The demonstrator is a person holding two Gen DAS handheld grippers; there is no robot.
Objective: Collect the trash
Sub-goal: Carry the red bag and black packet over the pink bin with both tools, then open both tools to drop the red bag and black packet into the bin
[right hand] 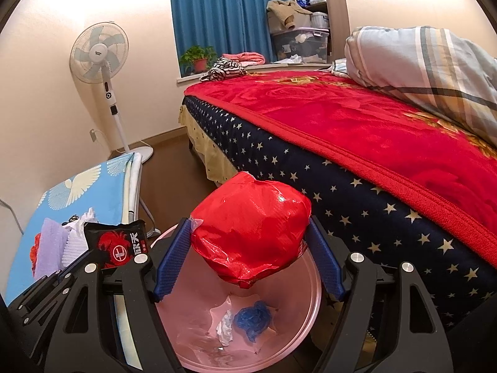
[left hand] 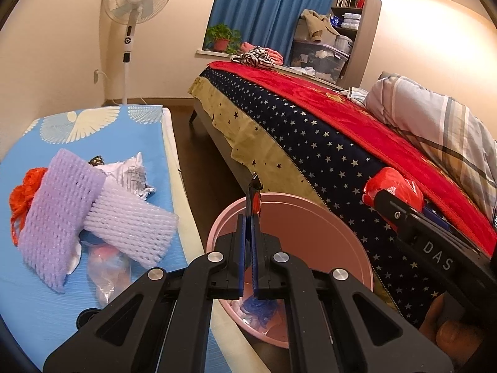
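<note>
- Left wrist view: our left hand-held gripper [left hand: 250, 242] has its pads pressed together on a thin black-and-red snack wrapper [left hand: 253, 199], which stands on edge above the pink bin [left hand: 341, 227].
- The wrapper's long axis runs straight out along the fingers, its far tip pointing away from us toward the bed [left hand: 310, 118]; we see it nearly edge-on here.
- Left of the bin, the blue counter [left hand: 108, 130] carries more trash: a purple foam net [left hand: 59, 211], a white foam net [left hand: 130, 227], crumpled paper [left hand: 130, 171] and an orange mesh scrap [left hand: 25, 192].
- Risk, as we judge it: the wrapper is light and flat, so let go here it could flutter sideways and miss the rim.
- Right wrist view: our right hand-held gripper [right hand: 248, 248] is spread wide with both blue pads against a red plastic bag [right hand: 251, 230], bunched into a ball and carried over the open bin [right hand: 174, 326].
- The ball has no clear long axis; a loose tail of plastic hangs down toward the bin floor, where a blue scrap [right hand: 253, 317] and a white scrap [right hand: 226, 329] already lie.
- Risk: the slick, squashy film could cling to one pad when the jaws part, or spring out toward the bed side.
- The left tool sits close beside ours, wrapper face showing, so the two could bump.
</note>
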